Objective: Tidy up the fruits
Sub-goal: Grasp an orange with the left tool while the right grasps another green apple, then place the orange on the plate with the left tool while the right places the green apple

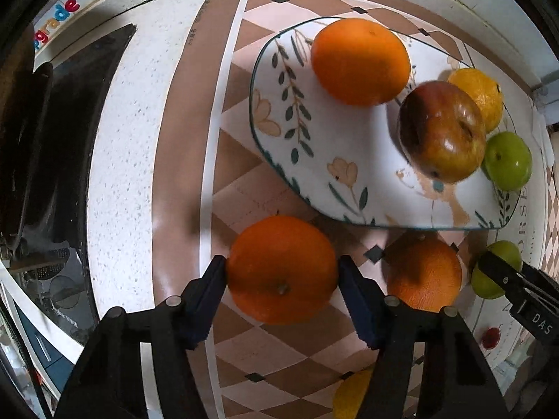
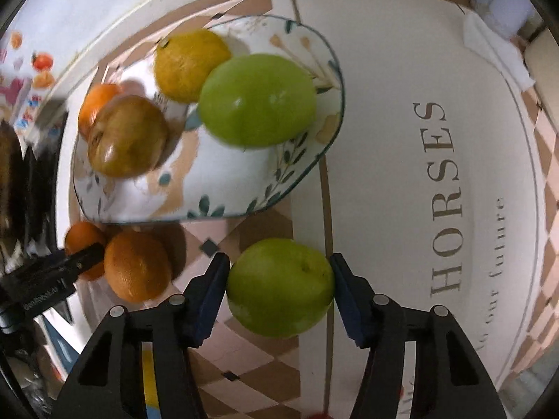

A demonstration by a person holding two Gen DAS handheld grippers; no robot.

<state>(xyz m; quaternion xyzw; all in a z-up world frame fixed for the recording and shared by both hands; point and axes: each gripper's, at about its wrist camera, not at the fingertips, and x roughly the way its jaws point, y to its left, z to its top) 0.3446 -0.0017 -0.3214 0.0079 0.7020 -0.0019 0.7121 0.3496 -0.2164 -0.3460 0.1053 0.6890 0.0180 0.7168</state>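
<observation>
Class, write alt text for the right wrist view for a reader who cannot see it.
The right gripper grips a green apple above a patterned tablecloth. Beyond it, a floral plate holds another green apple, a yellow citrus, a reddish-brown apple and an orange. At left, an orange lies on the cloth beside the left gripper.

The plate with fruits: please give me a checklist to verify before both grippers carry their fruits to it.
1. Left gripper grips the orange on both sides: ok.
2. Right gripper grips the green apple on both sides: ok.
3. Free space on the plate between the orange on the plate and the red apple: ok.
4. Fruits on the plate are at rest: cannot tell, they look blurred.
5. Loose orange lies between the grippers, clear of both: ok.
6. Grip is firm enough for lifting: cannot tell.
</observation>
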